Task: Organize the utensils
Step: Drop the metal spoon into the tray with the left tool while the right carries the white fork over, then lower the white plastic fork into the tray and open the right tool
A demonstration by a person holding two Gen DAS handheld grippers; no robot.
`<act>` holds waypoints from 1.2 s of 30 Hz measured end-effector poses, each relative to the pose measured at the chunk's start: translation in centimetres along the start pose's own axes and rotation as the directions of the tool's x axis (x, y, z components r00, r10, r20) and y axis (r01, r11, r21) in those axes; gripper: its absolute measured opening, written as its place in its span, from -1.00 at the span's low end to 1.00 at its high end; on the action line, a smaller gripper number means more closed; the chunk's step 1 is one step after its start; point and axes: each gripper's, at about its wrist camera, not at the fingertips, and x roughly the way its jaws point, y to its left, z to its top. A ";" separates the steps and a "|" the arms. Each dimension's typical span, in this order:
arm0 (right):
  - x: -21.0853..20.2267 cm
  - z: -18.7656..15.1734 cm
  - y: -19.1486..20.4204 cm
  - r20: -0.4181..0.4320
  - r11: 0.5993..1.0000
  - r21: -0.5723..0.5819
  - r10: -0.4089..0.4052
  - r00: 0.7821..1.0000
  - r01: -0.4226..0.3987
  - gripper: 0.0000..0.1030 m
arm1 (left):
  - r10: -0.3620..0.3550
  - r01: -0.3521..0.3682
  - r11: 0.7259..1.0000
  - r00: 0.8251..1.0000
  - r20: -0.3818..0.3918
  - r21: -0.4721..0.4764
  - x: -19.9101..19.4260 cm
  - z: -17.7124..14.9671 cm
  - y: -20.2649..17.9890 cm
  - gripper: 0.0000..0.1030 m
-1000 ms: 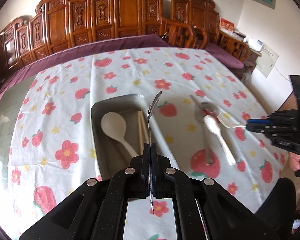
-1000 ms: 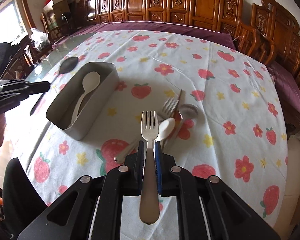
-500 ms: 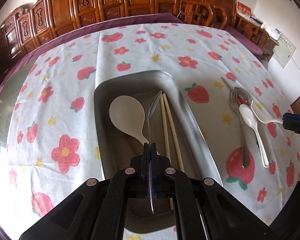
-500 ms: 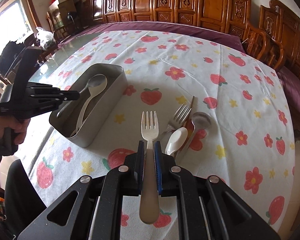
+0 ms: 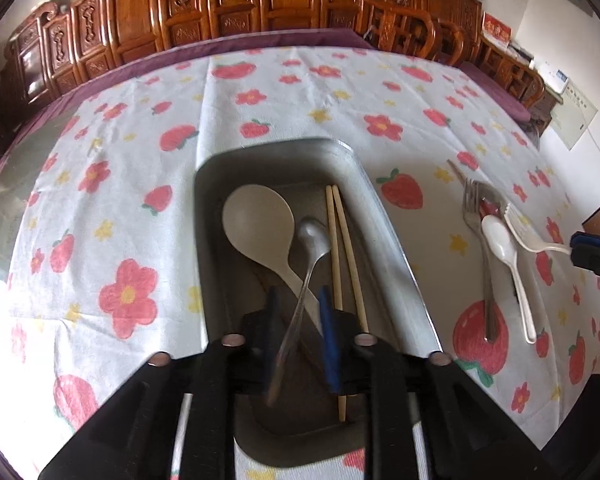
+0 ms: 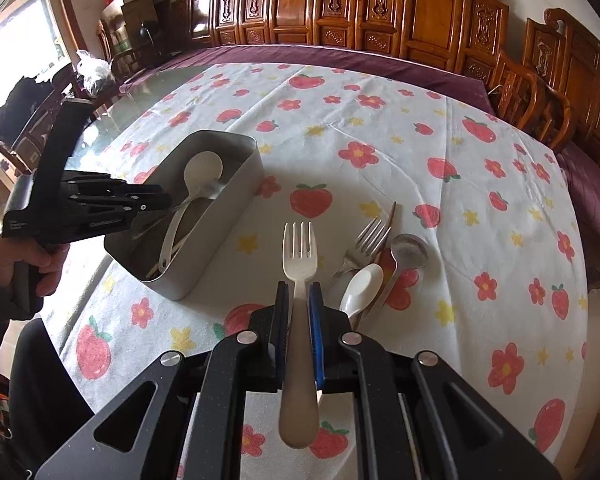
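**Steel bin takes a spoon; pale fork gripped to the right**

White cloth printed with strawberries and flowers covers the counter [image 6: 440,128], and carved wooden chairs [image 6: 432,16] line its far side. On the cloth stands a grey metal bin [image 5: 384,236]. Inside it lie a cream ladle [image 5: 258,220], a pair of chopsticks [image 5: 342,240] along the right wall, and a metal spoon [image 5: 312,240] whose handle crosses the ladle's.

The left tool [image 5: 298,312] hangs over the bin's near end, its jaws spread apart with the spoon's handle running loose between them, touching neither blue pad as far as can be seen. The right tool [image 6: 298,312] is closed on the handle of a cream fork [image 6: 299,256], tines pointing away, held above the cloth to the right of the bin.

Just beyond that fork, on the cloth, lie a steel fork [image 6: 366,244], a white spoon [image 6: 360,284] and a steel spoon [image 6: 408,250], overlapping one another.
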 end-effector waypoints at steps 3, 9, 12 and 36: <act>-0.2 0.3 0.5 0.007 1.000 -0.002 0.001 1.000 -0.001 -0.77 | 0.000 0.000 1.000 1.000 0.026 -0.008 -1.3 -0.4 0.3 -0.43; -0.6 1.5 2.2 0.022 1.000 -0.022 0.013 1.000 -0.013 -0.77 | -0.002 0.004 1.000 0.996 0.092 -0.018 -4.4 -1.5 1.3 0.02; -0.5 2.4 3.5 0.027 0.999 -0.038 0.024 0.999 -0.023 -0.77 | 0.003 0.001 1.000 0.992 0.125 -0.028 -5.6 -1.9 2.1 0.31; 9.3 9.3 11.8 0.000 0.996 -0.006 0.088 0.996 -0.088 -0.77 | 0.042 -0.019 0.994 0.978 0.206 -0.111 -9.3 -3.7 7.6 0.56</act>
